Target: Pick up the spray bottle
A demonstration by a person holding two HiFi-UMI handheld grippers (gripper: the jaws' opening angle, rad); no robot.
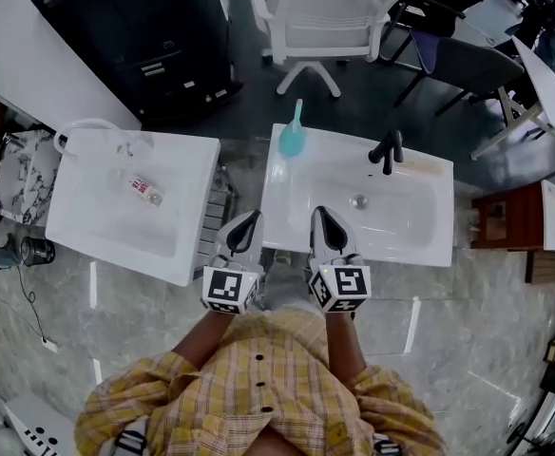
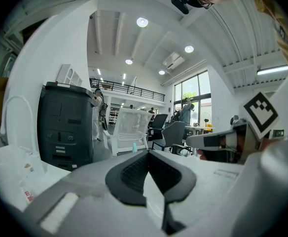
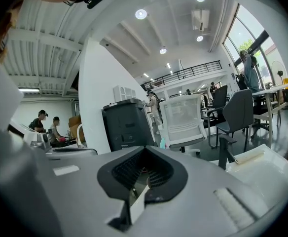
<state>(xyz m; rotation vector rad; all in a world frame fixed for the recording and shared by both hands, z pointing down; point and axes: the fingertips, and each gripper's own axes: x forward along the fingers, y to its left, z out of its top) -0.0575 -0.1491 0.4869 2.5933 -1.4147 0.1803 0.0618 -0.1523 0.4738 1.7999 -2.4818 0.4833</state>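
Both grippers are shut and empty: the left gripper (image 1: 242, 234) and the right gripper (image 1: 327, 228) each show their dark pads meeting at the tip with nothing between them, and they sit side by side over the near rim of the right-hand washbasin (image 1: 420, 245). The spray bottle (image 1: 292, 133), teal with a slim neck, stands upright on that basin's far left corner, well apart from both grippers and on the far side of the bowl from them; in both gripper views it is only a small teal speck ahead of the closed jaws. To its right, along the same back edge, stands a black faucet (image 1: 387, 150), and the drain (image 1: 358, 200) lies in the bowl between the bottle and the grippers. A second washbasin (image 1: 87, 245) sits to the left with a small clear bottle (image 1: 143, 190) lying in it, and a white chair (image 1: 330, 12) stands beyond on the dark floor. The task looks to be at the approach, with no grasp begun. The next move likely calls for one gripper to open, reach across the bowl to the far left corner, and close around the bottle's body without tipping it over the back edge.
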